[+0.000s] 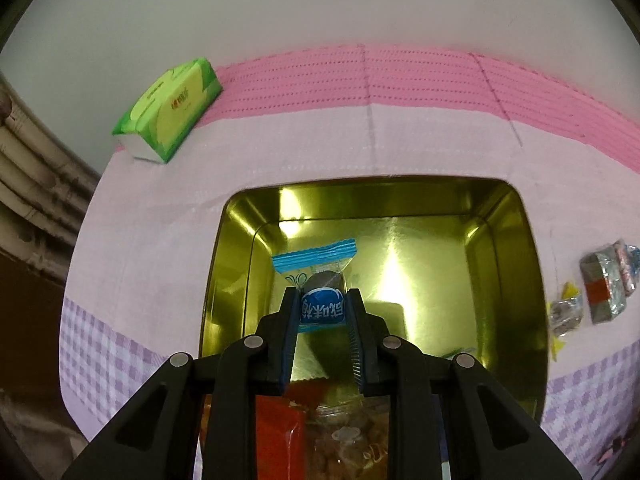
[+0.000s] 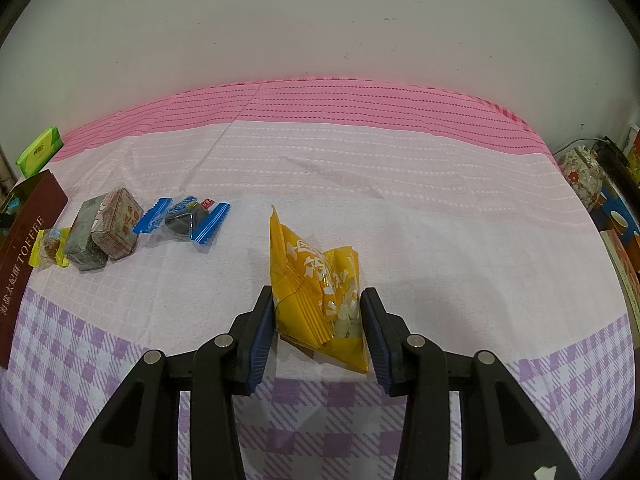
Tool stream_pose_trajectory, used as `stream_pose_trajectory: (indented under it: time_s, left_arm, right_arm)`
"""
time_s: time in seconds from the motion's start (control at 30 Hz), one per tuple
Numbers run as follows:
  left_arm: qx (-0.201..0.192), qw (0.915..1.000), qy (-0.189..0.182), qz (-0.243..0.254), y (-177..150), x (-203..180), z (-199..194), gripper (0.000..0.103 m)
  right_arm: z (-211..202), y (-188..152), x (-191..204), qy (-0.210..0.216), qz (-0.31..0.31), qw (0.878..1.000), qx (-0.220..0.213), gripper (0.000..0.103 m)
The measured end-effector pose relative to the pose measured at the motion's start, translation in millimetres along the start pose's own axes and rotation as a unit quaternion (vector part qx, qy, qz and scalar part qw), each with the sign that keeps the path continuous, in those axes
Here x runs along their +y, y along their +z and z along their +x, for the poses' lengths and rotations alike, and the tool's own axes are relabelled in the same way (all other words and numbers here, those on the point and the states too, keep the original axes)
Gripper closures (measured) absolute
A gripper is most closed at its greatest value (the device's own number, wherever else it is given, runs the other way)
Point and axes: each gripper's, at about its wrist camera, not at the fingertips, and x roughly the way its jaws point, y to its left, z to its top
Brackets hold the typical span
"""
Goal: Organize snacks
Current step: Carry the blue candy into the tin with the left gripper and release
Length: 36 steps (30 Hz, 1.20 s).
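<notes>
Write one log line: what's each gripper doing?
left gripper: shut on blue-wrapped candy over gold metal tin | right gripper: around yellow snack packet

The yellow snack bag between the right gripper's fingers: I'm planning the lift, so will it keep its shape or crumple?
The yellow snack bag will probably crumple: its thin film is already creased. It looks puffy and light. The glossy wrapper may slip between the right gripper pads, which flank it.

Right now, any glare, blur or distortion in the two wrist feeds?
Left wrist: strong glare streaks on the gold tin's floor, soft edges throughout, the tablecloth bowed by the fisheye. Right wrist: even light and sharper, a soft shadow beside the yellow packet, dark lens rim in the corners.
</notes>
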Motion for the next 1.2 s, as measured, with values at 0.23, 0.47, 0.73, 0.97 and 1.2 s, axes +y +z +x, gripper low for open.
stream_pose_trajectory:
  time_s: [0.23,0.47,0.73,0.97,1.2]
  left_arm:
    - [0.004,0.9999,0.008,0.007,0.3,-0.8,3.7,0.079]
    - [0.008,0.9999,0.009,0.006,0.0,-0.6,7.1,0.078]
    - [0.01,0.9999,0.01,0.002,0.8,-0.3,8.4,0.077]
    - [0.01,0.9999,0.008,0.004,-1.4,1.6,8.0,0.076]
    - [-0.009,0.9998,0.002,0.017,-5.7,-1.5,-5.3,0.076]
  right_arm:
    - [0.0,0.4,-1.4,0.0,0.0,1.0,0.0,0.063]
    - [0.7,1.7,-1.8,0.0,-0.001,1.0,0.0,0.062]
    - [0.4,1.8,-3.9,0.0,-0.001,1.0,0.0,0.061]
    - [2.4,4.4,-5.3,-0.001,-0.001,1.0,0.0,0.061]
    - [2.0,4.4,-6.9,-0.001,-0.001,1.0,0.0,0.06]
